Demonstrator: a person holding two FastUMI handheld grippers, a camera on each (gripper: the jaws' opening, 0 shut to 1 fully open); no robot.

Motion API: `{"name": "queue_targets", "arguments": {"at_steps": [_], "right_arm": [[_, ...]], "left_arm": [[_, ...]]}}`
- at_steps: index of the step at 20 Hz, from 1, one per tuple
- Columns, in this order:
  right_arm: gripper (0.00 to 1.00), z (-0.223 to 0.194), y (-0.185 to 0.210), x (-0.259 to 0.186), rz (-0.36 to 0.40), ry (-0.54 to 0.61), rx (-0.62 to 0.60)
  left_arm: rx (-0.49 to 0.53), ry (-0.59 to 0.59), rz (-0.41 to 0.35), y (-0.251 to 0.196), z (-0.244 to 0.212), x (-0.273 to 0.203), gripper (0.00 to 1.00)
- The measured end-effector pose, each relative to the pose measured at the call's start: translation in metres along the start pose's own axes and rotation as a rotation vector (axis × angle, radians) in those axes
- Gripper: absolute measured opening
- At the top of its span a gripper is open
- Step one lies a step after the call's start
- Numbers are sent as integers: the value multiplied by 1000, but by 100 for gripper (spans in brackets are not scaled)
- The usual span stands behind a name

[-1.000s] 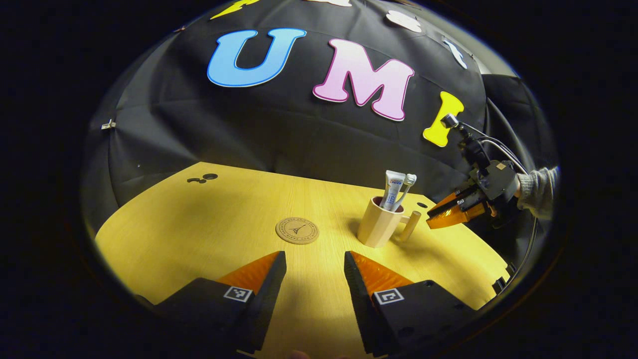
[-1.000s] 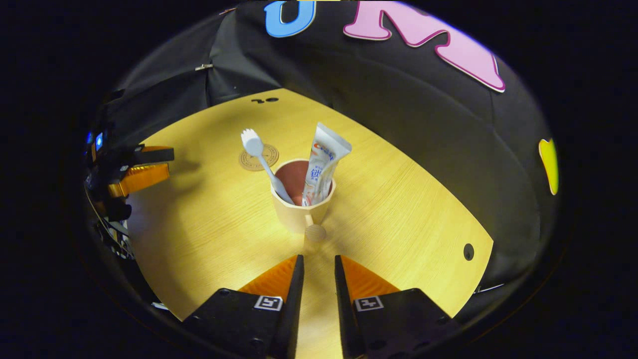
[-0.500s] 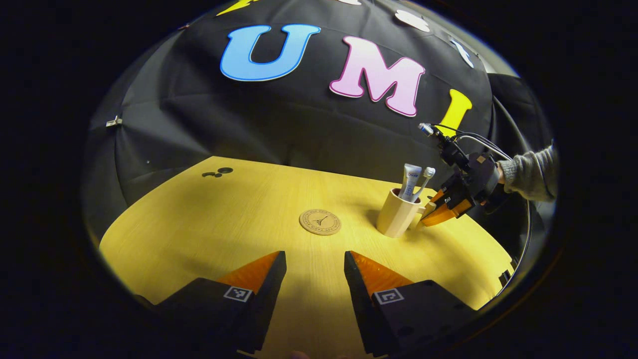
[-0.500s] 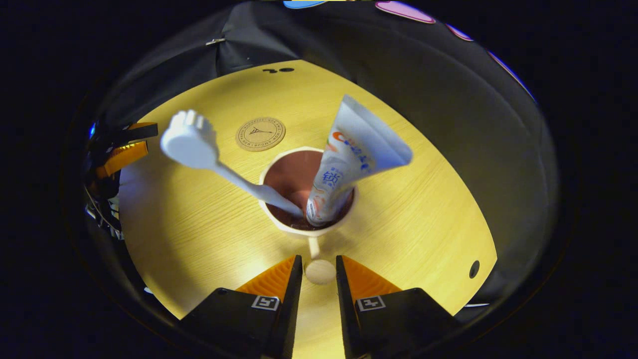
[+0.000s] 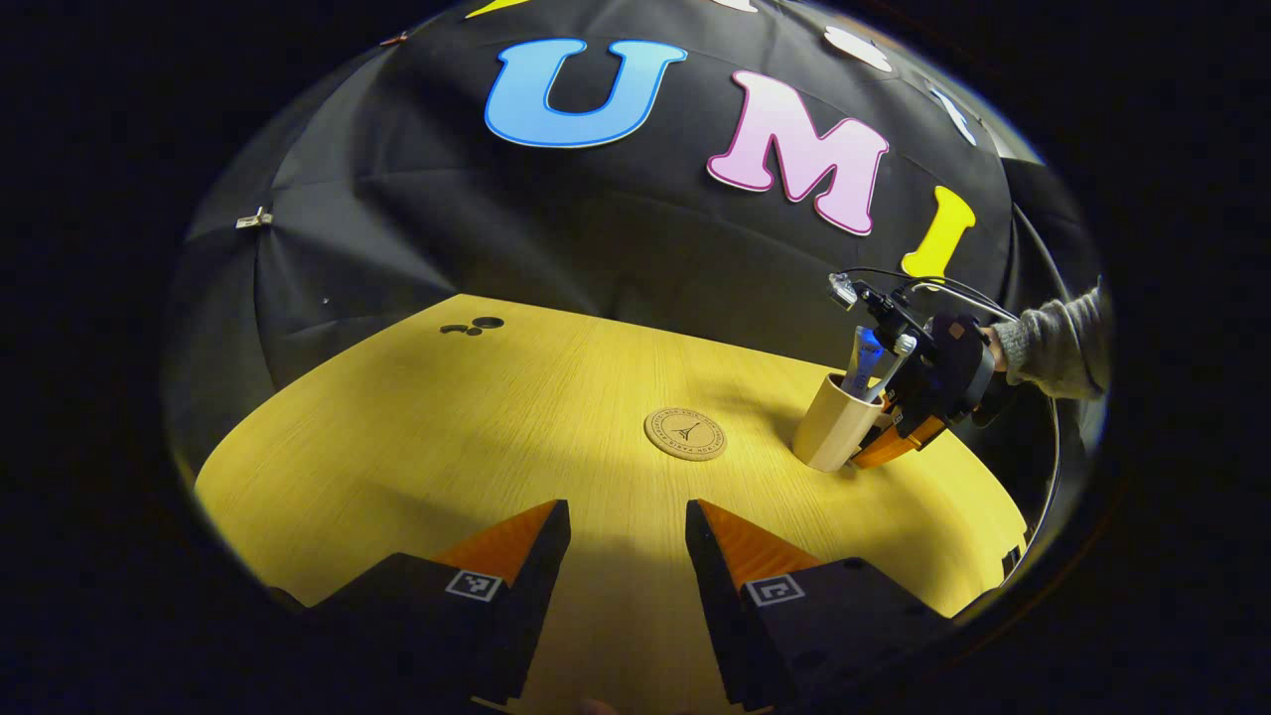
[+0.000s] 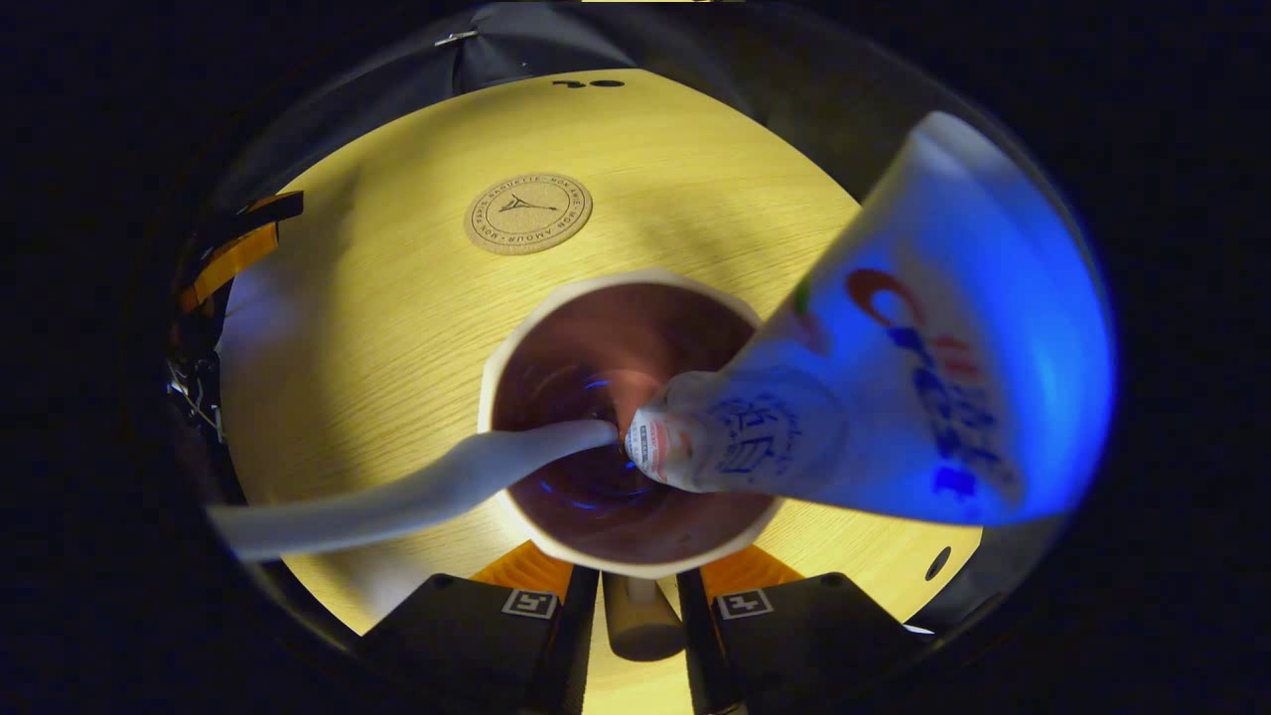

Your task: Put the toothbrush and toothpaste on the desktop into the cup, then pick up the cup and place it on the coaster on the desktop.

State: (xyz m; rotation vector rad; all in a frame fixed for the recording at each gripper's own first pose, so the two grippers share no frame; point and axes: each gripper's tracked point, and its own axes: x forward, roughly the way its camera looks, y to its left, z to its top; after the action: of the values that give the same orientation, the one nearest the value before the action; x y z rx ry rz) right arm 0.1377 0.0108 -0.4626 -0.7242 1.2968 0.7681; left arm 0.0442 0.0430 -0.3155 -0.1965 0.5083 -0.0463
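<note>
Right gripper view is looking almost straight down into the cup (image 6: pixel 626 422), whose handle (image 6: pixel 635 616) is sitting between the right gripper (image 6: pixel 635 606)'s two fingers; the fingers are flanking it closely, but whether both are pressing on it cannot be told. The toothbrush (image 6: pixel 417 492) is leaning out over the rim to one side and the toothpaste (image 6: pixel 874 397) to the other, both standing in the cup. The cup is resting on the desktop (image 5: pixel 516 417), near the coaster (image 6: pixel 528 213) but not on it. The left gripper (image 5: pixel 626 556) is hanging spread and empty over the near edge of the desktop, and from there the right gripper (image 5: pixel 918 417) is seen tucked against the cup's far side, held by a sleeved hand. The likely trouble is a lift by the handle alone: the cup could be swinging or tipping in a loose pinch, and the two tall leaning items could be shifting and pulling it over, or spilling out. A second ago the right gripper was standing well back from the handle; it has since been closing in until the handle is lying inside its fingers.
</note>
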Motion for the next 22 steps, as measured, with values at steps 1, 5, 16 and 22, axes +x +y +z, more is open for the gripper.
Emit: {"name": "queue_targets", "arguments": {"at_steps": [1,5,16,22], "right_arm": [[46,1,1,-2,6,10,16],[27,3,9,-1,44,12,79],[32,74,40,-15,54,-117,88],[32,130,57,-13,80,-166,58]], "left_arm": [[-2,0,3,0,-1,0,74],[-1,-10,11,-1,2,0,74],[-16,-43,23,1,14,-15,74],[-22,-61,60,17,19,-30,74]]}}
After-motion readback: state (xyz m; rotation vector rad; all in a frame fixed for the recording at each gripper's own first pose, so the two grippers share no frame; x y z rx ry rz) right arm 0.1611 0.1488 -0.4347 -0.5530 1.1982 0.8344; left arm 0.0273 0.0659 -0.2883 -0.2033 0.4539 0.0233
